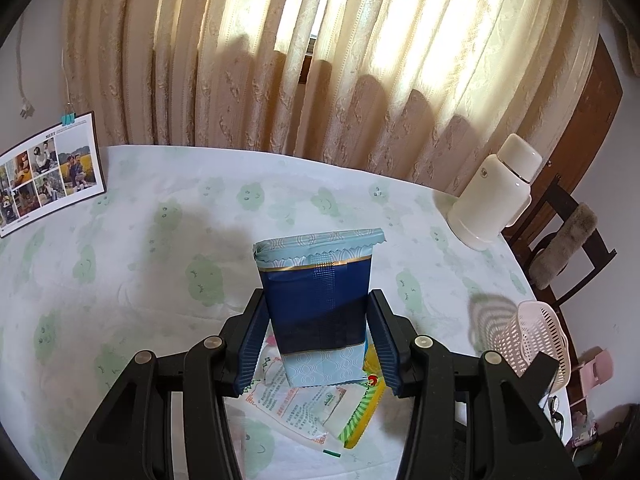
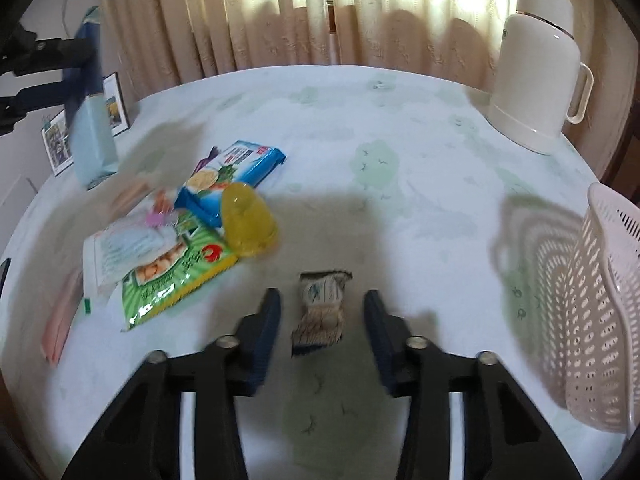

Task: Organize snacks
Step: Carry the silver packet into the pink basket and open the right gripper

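Two grippers over a round table (image 2: 420, 128) with a pale green-patterned cloth. Left gripper (image 1: 316, 312) clamped on a dark blue snack bag (image 1: 316, 292) with light blue ends, held upright and lifted clear of the cloth, both blue pads pressed against its sides. Same bag (image 2: 94, 132) visible from the right wrist view too, up at the far left, hanging above the pile.

Right gripper (image 2: 322, 312) spread wide, fingers either side of a small brownish snack packet (image 2: 320, 310) lying flat on the cloth, not touching it. Bit of motion blur there.

Left of that packet, a loose heap: green snack bag (image 2: 176, 280) lowest and nearest, white pouch (image 2: 128, 252) overlapping its upper left, blue cracker pack (image 2: 236, 172) further back, yellow jelly cup (image 2: 248, 220) on its side against the blue and green ones. Couple of pink sticks (image 2: 60, 328) at the table's left edge, too blurred to identify.

White perforated basket (image 2: 600, 308) at the right edge, well apart from the pile. White thermos jug (image 2: 536, 72) at the far right, near the curtains (image 2: 280, 12). Photo collage (image 1: 44, 176) propped against the wall on the left.
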Tool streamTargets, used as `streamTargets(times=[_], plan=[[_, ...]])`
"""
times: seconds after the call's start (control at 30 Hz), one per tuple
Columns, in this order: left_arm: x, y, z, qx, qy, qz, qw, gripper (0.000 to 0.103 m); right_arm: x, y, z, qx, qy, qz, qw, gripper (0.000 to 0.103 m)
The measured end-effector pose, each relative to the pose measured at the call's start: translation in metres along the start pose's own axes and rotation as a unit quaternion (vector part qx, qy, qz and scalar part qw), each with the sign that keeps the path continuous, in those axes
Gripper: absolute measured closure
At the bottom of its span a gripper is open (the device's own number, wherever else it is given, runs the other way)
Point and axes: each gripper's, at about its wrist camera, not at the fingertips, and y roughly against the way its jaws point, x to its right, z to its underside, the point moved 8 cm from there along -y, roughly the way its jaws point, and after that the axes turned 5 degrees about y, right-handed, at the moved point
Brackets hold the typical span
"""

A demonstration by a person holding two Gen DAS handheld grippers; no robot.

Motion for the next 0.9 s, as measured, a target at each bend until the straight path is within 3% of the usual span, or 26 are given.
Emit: streamTargets(times=[0.07, 0.3, 0.47, 0.67, 0.9], plan=[[0.001, 0.000, 0.000, 0.001, -0.001, -0.001, 1.0000, 0.057, -0.001, -0.001, 0.000, 0.003, 0.009, 0.016, 1.000, 0.078], [0.007, 0.004, 0.003, 0.003, -0.003, 0.001, 1.0000, 0.057, -0.007, 0.013, 0.003, 0.019, 0.017, 0.030, 0.999, 0.079], [0.011, 0.007, 0.005, 0.005, -0.008, 0.005, 0.9999, 0.057, -0.004, 0.048, -0.003, 0.062, 0.006, 0.043, 0.997, 0.079], [0.017, 0.011, 0.007, 0.007, -0.015, 0.010, 0.9998, 0.057, 0.025, 0.095, -0.013, 0.115, -0.027, 0.080, 0.990, 0.079], [0.028, 0.017, 0.011, 0.011, -0.027, 0.020, 0.9994, 0.057, 0.073, 0.121, -0.009, 0.141, -0.085, 0.131, 0.978, 0.079]])
